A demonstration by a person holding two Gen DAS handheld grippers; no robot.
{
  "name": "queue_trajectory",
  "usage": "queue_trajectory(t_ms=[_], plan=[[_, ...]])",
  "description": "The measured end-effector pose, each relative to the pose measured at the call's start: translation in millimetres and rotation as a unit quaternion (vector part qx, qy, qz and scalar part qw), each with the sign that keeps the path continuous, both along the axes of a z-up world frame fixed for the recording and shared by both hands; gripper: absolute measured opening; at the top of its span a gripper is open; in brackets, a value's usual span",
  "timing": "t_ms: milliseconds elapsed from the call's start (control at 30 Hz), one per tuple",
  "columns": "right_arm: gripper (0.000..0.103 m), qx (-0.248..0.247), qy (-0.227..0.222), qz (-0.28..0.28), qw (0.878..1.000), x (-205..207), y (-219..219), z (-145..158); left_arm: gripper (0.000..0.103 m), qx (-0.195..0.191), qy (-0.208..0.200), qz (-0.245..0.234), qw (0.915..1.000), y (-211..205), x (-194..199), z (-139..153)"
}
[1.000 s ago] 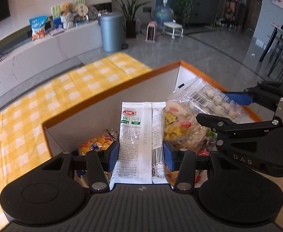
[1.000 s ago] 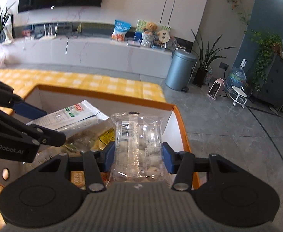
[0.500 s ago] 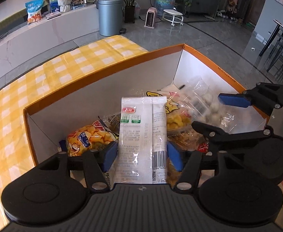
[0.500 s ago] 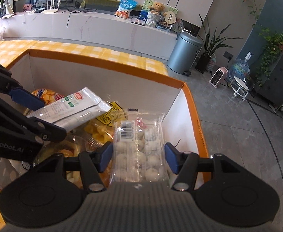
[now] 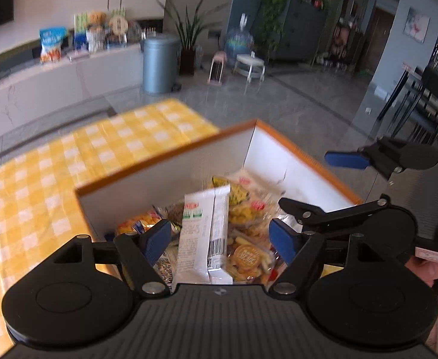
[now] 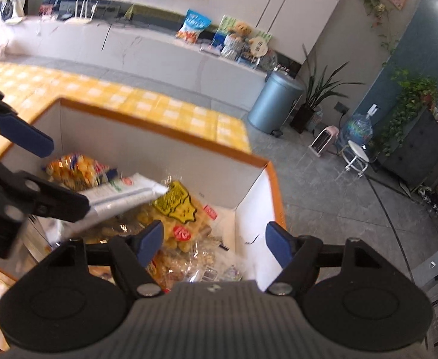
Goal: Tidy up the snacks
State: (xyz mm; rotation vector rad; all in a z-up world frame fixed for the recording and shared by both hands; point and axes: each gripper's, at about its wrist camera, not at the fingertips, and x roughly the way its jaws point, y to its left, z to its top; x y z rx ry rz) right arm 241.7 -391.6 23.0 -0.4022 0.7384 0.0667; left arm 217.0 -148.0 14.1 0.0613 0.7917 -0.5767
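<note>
A white box with an orange rim (image 5: 165, 161) (image 6: 159, 131) holds several snack bags. My left gripper (image 5: 220, 239) hovers over it with its jaws opening. A white packet (image 5: 204, 233) (image 6: 126, 194) leans between the blue pads, and neither pad touches it. My right gripper (image 6: 215, 242) is over the box's right end, its jaws also opening and holding nothing. A clear packet with a barcode (image 6: 216, 269) lies below it on the heap. A yellow-labelled snack bag (image 6: 177, 206) lies in the middle of the box. An orange bag (image 5: 138, 221) (image 6: 75, 170) sits at the left.
The box stands on a yellow checked tablecloth (image 5: 54, 179) (image 6: 147, 101). The table edge drops to a grey tiled floor (image 6: 323, 209) just right of the box. A blue bin (image 6: 274, 104), a white counter and a small stool stand farther back. Dark chairs (image 5: 422, 104) stand at the right.
Both grippers have opened and let go of their packets. The white packet now leans loose in the box and the clear packet has dropped onto the heap. The left gripper has risen.
</note>
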Motion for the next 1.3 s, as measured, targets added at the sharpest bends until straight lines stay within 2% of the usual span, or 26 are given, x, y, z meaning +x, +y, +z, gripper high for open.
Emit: queue_trajectory(t_ms=[167, 300, 367, 533, 600, 667, 800, 867, 933, 1033, 1133, 1200, 1300], plan=[[0.076, 0.032, -0.042, -0.008, 0.999, -26, 10, 33, 0.089, -0.04, -0.076, 0.028, 0.9959, 28, -36, 33], [0.078, 0.06, -0.092, -0.007, 0.994, -56, 22, 57, 0.089, -0.048, -0.154, 0.037, 0.9863, 46, -71, 52], [0.079, 0.077, -0.112, -0.008, 0.991, -71, 29, 67, 0.092, -0.042, -0.186, 0.044, 0.9807, 54, -88, 58], [0.08, 0.121, -0.136, -0.008, 0.983, -105, 46, 82, 0.096, -0.025, -0.225, 0.069, 0.9715, 70, -121, 65], [0.086, 0.131, -0.139, -0.005, 0.982, -116, 53, 86, 0.098, -0.013, -0.241, 0.075, 0.9674, 75, -132, 63], [0.088, 0.137, -0.147, -0.003, 0.98, -130, 59, 88, 0.099, 0.003, -0.256, 0.088, 0.9626, 79, -144, 59], [0.094, 0.15, -0.16, -0.014, 0.976, -154, 73, 85, 0.099, 0.03, -0.261, 0.133, 0.9557, 81, -163, 45], [0.094, 0.16, -0.161, -0.021, 0.974, -167, 79, 79, 0.099, 0.058, -0.263, 0.148, 0.9516, 79, -173, 37], [0.094, 0.176, -0.156, -0.031, 0.972, -179, 84, 72, 0.099, 0.07, -0.256, 0.16, 0.9508, 79, -178, 30], [0.094, 0.195, -0.152, -0.047, 0.968, -193, 91, 58, 0.099, 0.04, -0.227, 0.195, 0.9535, 86, -179, 18], [0.094, 0.178, -0.142, -0.059, 0.972, -203, 102, 42, 0.099, 0.003, -0.188, 0.239, 0.9526, 100, -174, 7], [0.094, 0.162, -0.131, -0.061, 0.976, -205, 106, 30, 0.099, 0.012, -0.179, 0.257, 0.9495, 105, -172, 0], [0.094, 0.163, -0.108, -0.072, 0.978, -206, 104, 19, 0.099, 0.04, -0.167, 0.272, 0.9468, 107, -168, -6]])
